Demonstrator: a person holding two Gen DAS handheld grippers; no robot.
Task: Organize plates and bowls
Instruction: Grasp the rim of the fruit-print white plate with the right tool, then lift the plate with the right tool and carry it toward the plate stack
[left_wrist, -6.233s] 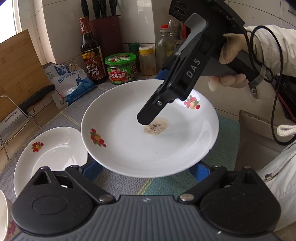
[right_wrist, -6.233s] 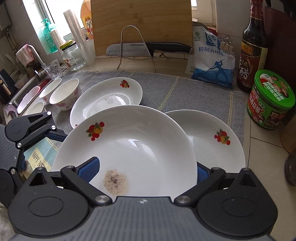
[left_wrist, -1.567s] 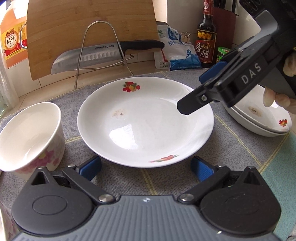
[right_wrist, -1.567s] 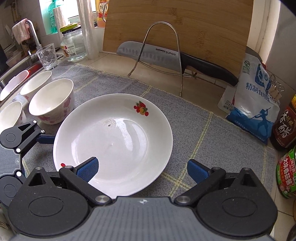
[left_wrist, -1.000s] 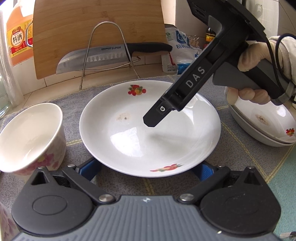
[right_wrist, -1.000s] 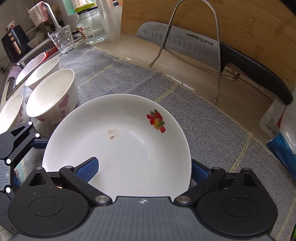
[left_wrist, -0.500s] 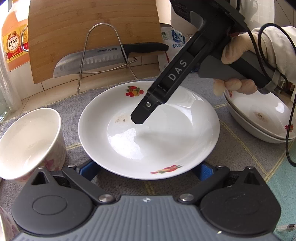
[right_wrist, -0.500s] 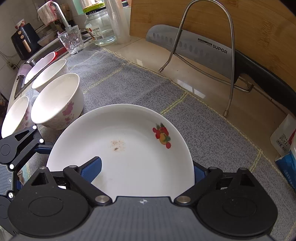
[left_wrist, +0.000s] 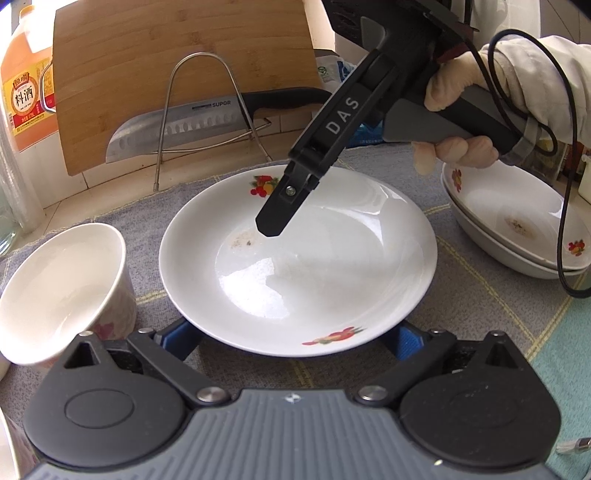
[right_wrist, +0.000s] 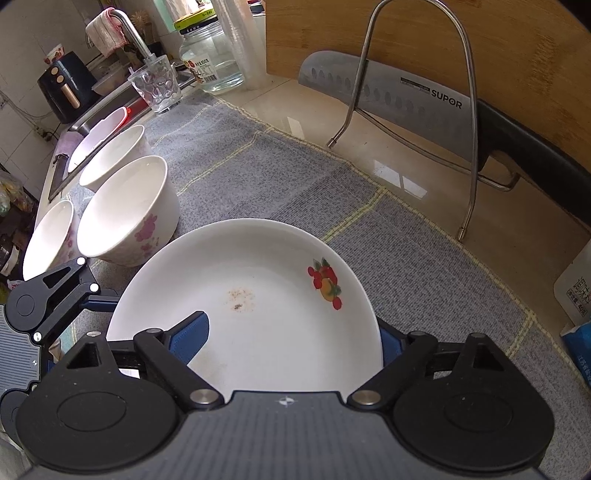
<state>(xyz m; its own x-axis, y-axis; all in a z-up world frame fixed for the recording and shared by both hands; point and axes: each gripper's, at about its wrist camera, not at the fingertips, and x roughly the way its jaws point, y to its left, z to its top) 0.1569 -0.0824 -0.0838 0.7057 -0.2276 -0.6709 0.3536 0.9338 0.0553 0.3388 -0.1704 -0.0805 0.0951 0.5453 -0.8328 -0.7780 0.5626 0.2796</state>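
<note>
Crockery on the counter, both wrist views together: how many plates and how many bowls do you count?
Plates: 3 (centre plate, plus two stacked plates to its right)
Bowls: 3 (floral bowl, bowl behind it, bowl at the left edge)
Total: 6

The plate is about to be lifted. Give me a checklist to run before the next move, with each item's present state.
1. Right tongs straddle the plate rim: ok, one pad inside, one outside.
2. Rim pinched: not ok, jaws closing, a gap remains.
3. Left tongs clear of the plate: cannot tell, pads sit under its near rim.
4. Bowl apart from the plate: ok, mat shows between them.
5. Stacked plates free on top: ok, only a stain.
</note>
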